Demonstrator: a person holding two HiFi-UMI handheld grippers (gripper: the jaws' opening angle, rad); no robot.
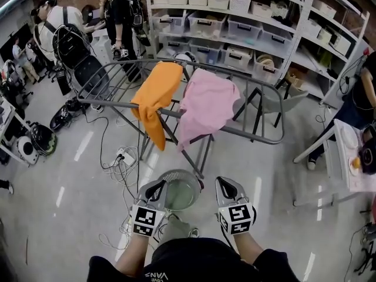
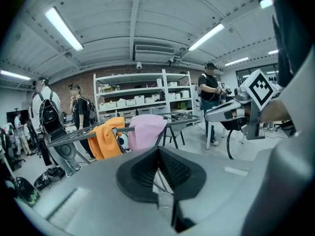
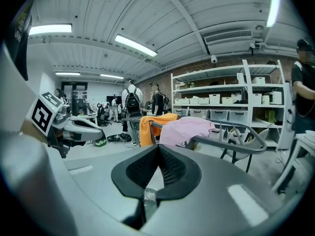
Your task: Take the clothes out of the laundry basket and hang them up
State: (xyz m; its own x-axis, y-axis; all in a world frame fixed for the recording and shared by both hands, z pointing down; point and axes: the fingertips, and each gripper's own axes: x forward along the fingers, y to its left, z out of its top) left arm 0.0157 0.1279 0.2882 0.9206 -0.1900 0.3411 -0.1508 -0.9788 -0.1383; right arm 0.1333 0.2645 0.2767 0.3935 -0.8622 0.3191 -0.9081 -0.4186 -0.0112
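An orange cloth (image 1: 155,98) and a pink cloth (image 1: 207,103) hang side by side over the grey drying rack (image 1: 267,138). Below the rack stands a round laundry basket (image 1: 194,200) with nothing showing inside it. My left gripper (image 1: 156,186) is held over the basket's left rim and my right gripper (image 1: 224,184) just right of it, both short of the rack. Both are shut with nothing between the pads. In the left gripper view the closed jaws (image 2: 158,150) point at the orange cloth (image 2: 106,139) and pink cloth (image 2: 146,131). The right gripper (image 3: 158,148) faces the pink cloth (image 3: 189,130).
Shelving with plastic bins (image 1: 247,25) lines the wall behind the rack. People stand at the back left (image 1: 120,16). Cables and a power strip (image 1: 123,156) lie on the floor left of the basket. A white table (image 1: 346,163) stands at the right, a chair (image 1: 276,101) behind the rack.
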